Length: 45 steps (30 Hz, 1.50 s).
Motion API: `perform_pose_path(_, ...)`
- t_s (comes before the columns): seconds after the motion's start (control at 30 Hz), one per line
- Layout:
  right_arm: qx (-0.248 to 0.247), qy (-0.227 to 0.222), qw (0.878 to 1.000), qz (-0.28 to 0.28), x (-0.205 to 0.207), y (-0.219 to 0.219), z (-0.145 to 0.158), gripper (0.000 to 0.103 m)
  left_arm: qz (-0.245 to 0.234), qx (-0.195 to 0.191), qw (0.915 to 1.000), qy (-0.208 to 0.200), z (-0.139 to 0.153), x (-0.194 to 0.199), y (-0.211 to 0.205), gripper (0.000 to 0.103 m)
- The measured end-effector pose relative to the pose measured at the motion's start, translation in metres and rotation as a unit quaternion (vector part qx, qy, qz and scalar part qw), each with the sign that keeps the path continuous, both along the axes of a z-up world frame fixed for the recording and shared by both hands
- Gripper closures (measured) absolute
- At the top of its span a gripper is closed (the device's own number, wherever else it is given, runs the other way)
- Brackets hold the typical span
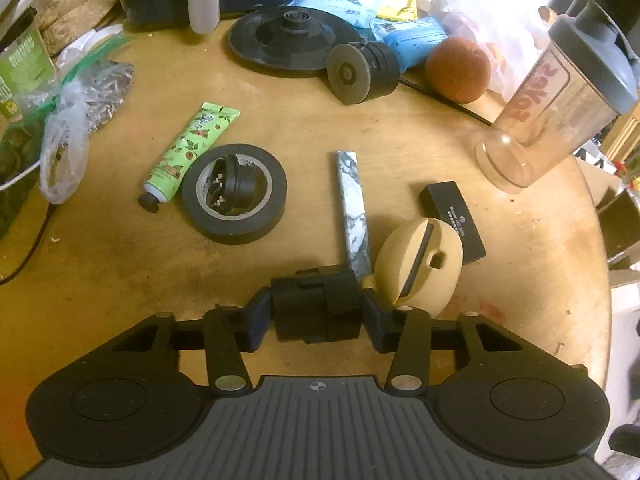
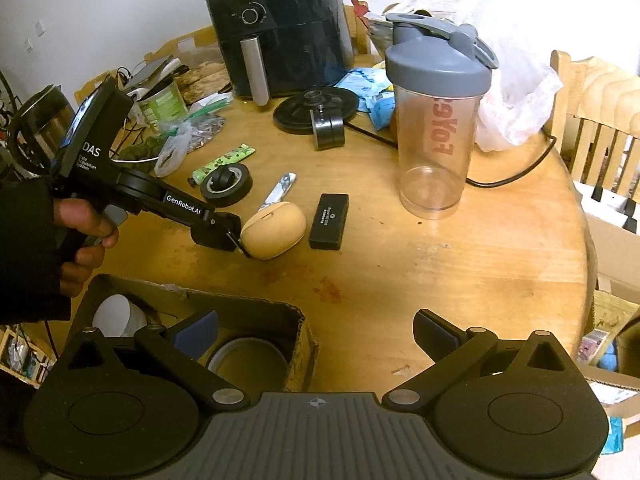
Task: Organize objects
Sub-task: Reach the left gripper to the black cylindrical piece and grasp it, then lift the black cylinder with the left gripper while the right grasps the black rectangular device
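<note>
Looking along the left gripper [image 1: 316,312], its blue pads bracket a small black plastic block [image 1: 316,304] that sits on the round wooden table [image 1: 120,272]; the pads look to be touching its sides, with the jaws roughly half closed. Just beside it lie a tan egg-shaped case [image 1: 418,264] and a marbled white stick [image 1: 354,212], so squeezing squarely and lifting straight up should avoid nudging them. From the right wrist view, the right gripper [image 2: 316,334] hangs empty with jaws spread wide above the table edge, next to an open cardboard box [image 2: 296,320]. That box is probably where the block belongs, so keeping the right gripper clear of its opening would help.
</note>
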State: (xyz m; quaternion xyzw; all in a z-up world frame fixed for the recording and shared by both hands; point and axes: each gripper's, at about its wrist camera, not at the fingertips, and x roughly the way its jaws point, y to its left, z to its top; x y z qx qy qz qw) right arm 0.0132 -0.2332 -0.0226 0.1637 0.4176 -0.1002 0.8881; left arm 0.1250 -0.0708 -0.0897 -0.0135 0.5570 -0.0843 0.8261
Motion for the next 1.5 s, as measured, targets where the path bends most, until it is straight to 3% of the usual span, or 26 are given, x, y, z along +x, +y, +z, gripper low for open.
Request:
perform_pose_path(0.63,0.001,-0.001,1.0,0.014,0.002,0.001,-0.001,0.0,0.005,-0.007,1.0,-0.004,0.005,-0.009,0.016,0.058)
perform_pose_path(1.5,-0.045,-0.002,0.998,0.054,0.045,-0.01,-0.001,0.0,0.006,-0.046,0.9968,-0.065,0.075,-0.054,0.031,0.058)
